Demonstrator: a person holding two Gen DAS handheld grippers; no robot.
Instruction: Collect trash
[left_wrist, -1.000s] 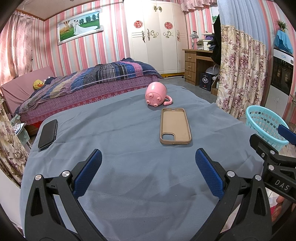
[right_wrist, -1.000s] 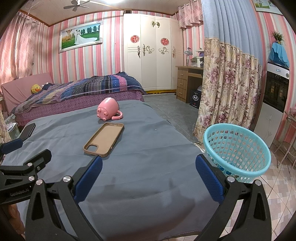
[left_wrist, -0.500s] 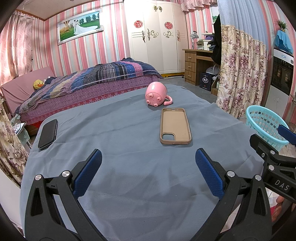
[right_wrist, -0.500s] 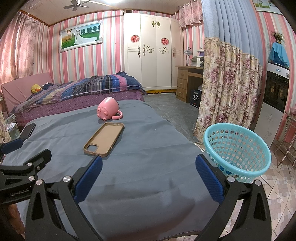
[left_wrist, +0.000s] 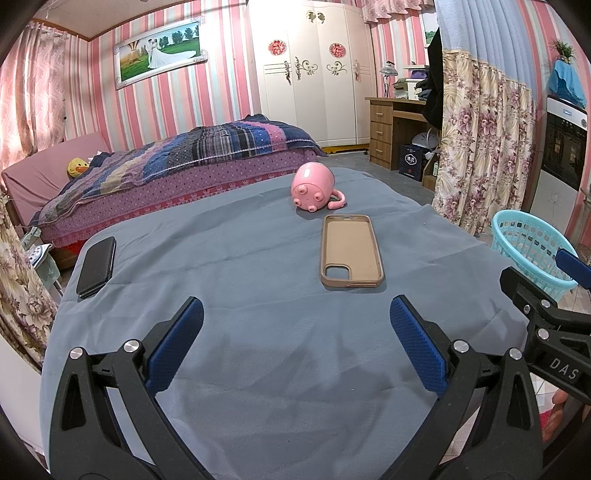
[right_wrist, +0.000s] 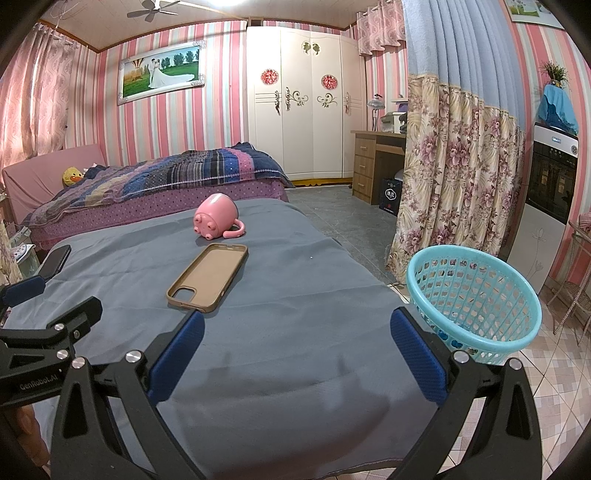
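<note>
A tan phone case (left_wrist: 351, 253) (right_wrist: 208, 277) lies face up on the grey-blue tablecloth (left_wrist: 258, 332). Beyond it a pink pig mug (left_wrist: 314, 186) (right_wrist: 217, 217) lies on its side. A black phone (left_wrist: 96, 266) rests near the table's left edge. A turquoise basket (right_wrist: 474, 301) (left_wrist: 532, 251) stands on the floor right of the table. My left gripper (left_wrist: 295, 341) is open over the near cloth, nothing between its fingers. My right gripper (right_wrist: 295, 345) is also open and empty, near the table's front right corner.
A bed (left_wrist: 177, 166) with a striped quilt stands behind the table. A white wardrobe (left_wrist: 314, 74), a wooden desk (left_wrist: 399, 129) and a floral curtain (right_wrist: 454, 166) line the back and right. Tiled floor (right_wrist: 554, 369) surrounds the basket.
</note>
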